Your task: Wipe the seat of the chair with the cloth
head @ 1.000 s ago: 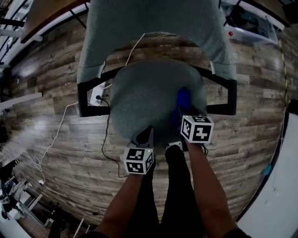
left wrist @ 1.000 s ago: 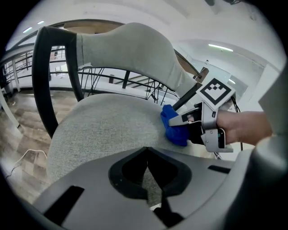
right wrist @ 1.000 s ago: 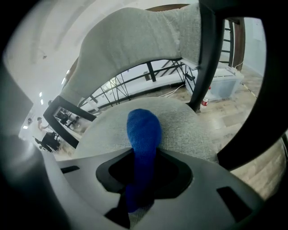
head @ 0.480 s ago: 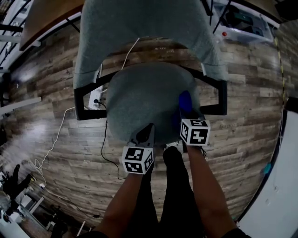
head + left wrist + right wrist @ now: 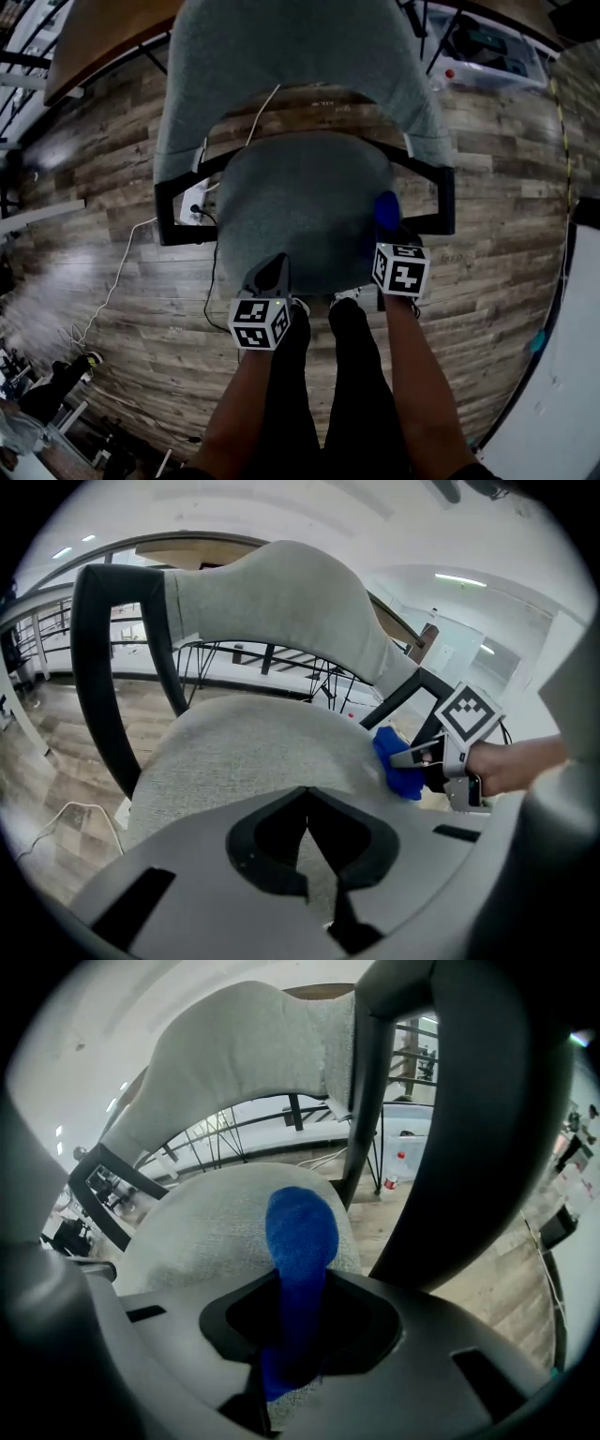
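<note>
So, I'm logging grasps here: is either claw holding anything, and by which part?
The right claw is shut on the blue cloth, gripping its near end; the bunched rest sticks out over the seat. The left claw is shut, empty.

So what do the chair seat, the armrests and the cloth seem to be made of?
The seat looks like matte grey woven upholstery; a fine weave shows. The armrests are smooth black, probably plastic or coated metal. The cloth is bright blue and fuzzy, likely microfibre.
</note>
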{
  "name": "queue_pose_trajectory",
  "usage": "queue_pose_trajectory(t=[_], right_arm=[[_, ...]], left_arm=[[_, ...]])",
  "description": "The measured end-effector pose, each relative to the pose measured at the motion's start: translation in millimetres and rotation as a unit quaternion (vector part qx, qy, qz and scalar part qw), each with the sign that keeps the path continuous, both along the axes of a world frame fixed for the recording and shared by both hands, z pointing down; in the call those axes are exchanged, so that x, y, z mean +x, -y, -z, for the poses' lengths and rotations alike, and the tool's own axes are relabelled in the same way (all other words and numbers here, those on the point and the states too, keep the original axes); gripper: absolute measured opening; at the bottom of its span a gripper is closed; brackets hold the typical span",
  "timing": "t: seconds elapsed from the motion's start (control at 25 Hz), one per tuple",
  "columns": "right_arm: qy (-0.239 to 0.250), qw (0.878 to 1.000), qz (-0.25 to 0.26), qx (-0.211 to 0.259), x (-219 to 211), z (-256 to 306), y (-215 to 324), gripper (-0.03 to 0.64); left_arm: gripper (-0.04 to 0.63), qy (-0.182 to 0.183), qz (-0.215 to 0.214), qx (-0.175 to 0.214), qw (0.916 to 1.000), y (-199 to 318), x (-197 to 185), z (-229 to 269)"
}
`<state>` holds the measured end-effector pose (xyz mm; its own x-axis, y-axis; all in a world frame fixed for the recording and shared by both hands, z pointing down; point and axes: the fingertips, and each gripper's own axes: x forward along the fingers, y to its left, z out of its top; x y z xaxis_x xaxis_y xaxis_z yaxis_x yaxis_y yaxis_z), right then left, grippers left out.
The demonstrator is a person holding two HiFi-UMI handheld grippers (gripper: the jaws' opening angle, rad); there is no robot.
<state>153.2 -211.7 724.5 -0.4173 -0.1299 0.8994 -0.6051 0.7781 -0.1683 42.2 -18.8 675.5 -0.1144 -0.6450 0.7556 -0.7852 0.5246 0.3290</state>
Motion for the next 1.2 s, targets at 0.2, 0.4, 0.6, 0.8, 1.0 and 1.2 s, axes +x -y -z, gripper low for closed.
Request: queue_pose_trajectory(t=[0.2, 0.4, 0.6, 0.8, 1.0, 1.2], right_arm=[[-0.015, 1.0, 0.002, 0.017, 5, 5, 4, 0.109], [-0.001, 0.998, 0.041, 0.043, -6, 22, -12, 0.109], [0.029, 0.996, 0.082, 0.021, -36, 31, -68, 0.109], [0.062, 0.992, 0.104, -0.019, -78, 32, -124, 0.109], [0.084, 0.989, 0.11, -0.058, -123, 31, -172, 0.109], [0.097, 0.979, 0.149, -0.098, -161, 30, -244, 0.11]], left_arm=[[0.008, -0.003, 0.011, 0.005, 0.9999, -7, -3, -1], [0.008, -0.014, 0.025, 0.026, 0.9993, -17, -7, -1], [0.008, -0.05, 0.082, 0.04, 0.9945, -52, -14, -5], [0.008, -0.05, 0.111, 0.033, 0.992, -92, -31, -11], [0.008, -0.044, 0.146, 0.021, 0.9881, -134, -52, -16], [0.006, -0.047, 0.173, 0.018, 0.9836, -166, -64, -20]])
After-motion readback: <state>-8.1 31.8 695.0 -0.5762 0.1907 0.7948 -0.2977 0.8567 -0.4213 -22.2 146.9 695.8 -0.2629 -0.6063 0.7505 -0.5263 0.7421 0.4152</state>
